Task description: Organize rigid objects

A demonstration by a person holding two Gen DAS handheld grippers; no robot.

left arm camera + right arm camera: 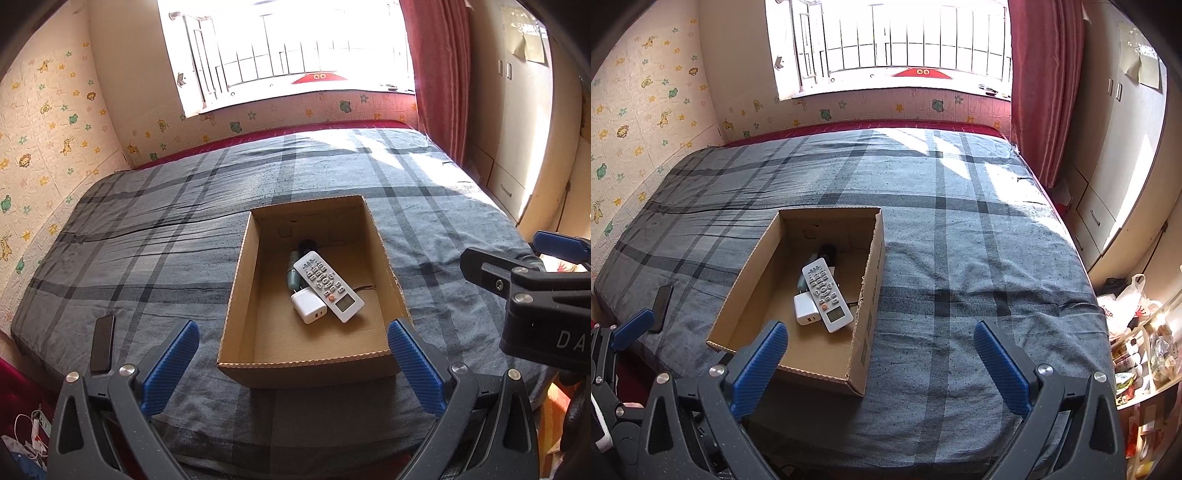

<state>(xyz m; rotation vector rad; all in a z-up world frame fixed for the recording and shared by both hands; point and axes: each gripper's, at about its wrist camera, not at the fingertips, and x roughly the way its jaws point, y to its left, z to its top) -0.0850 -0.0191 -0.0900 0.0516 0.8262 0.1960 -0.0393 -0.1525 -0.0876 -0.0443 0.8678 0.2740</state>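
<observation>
On the grey plaid bedspread point(155, 229) sits an open cardboard box point(236, 280), holding a white remote control point(328, 286) laid across a white USB charger point(308, 306) and darker items underneath that are hard to identify. Left gripper point(291, 354) and right gripper point(881, 354) both hover with jaws spread wide, gripping nothing. A dark phone point(102, 343) lies near the bed's left edge, well apart from the box.

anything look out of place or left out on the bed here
One thing: a dark phone lies alone on the plaid bedcover near its left edge, outside the cardboard box. The white remote and white charger already sit piled inside the box. Both grippers are open and empty.
</observation>
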